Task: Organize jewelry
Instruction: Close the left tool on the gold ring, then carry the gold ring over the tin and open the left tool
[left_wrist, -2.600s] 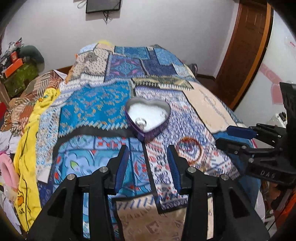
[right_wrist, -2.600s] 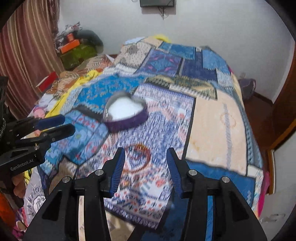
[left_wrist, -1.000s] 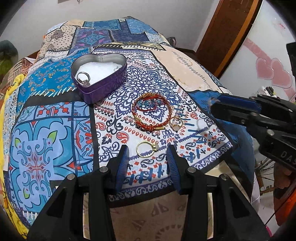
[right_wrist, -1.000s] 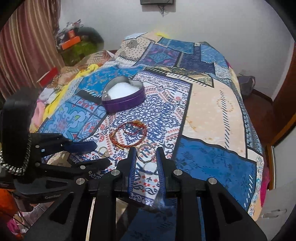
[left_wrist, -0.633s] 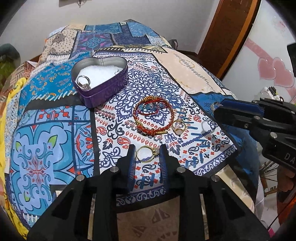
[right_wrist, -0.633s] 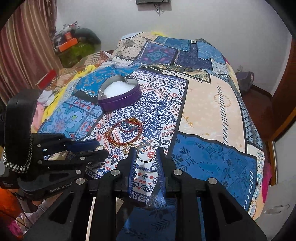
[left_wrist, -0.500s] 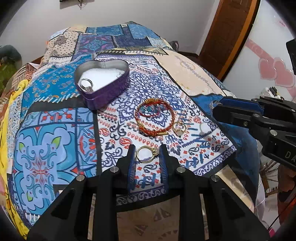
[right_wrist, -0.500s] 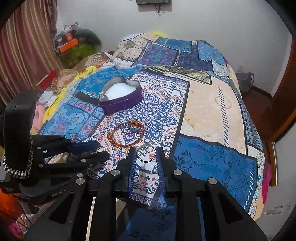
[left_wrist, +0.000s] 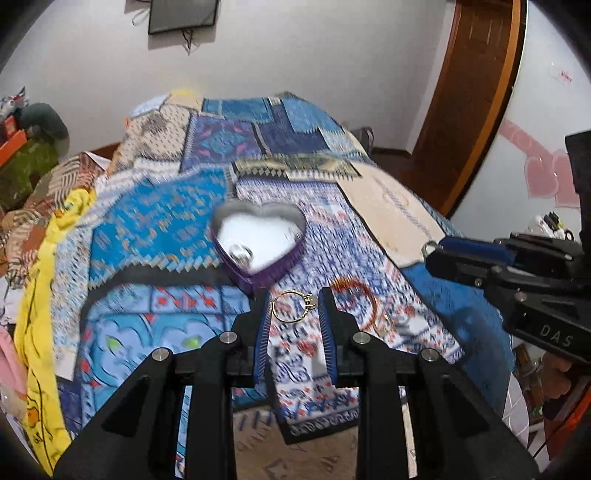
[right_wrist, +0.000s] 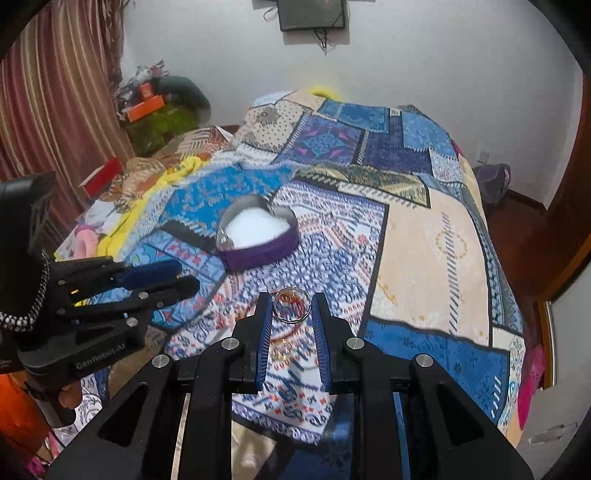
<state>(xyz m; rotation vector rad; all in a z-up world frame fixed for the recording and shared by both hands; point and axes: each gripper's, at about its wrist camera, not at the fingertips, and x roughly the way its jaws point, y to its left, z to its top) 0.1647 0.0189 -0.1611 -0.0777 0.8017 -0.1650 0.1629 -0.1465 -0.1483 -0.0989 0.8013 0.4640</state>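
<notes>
With the left hand-held gripper (left_wrist: 294, 306) pinching a gold ring (left_wrist: 293, 305) and the right hand-held gripper (right_wrist: 291, 305) a silver ring (right_wrist: 291, 304), short of the heart tin (left_wrist: 258, 242) at twelve o'clock, either thin band could slip onto the bed (right_wrist: 424, 236).

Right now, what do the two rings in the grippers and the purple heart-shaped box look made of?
Gold ring with a small setting: yellow polished metal, likely gold-tone. Plain silver ring: bright, reflective metal. Purple heart-shaped box: apparently tin, going by its shiny grey inner wall; white, seemingly soft lining inside.
</notes>
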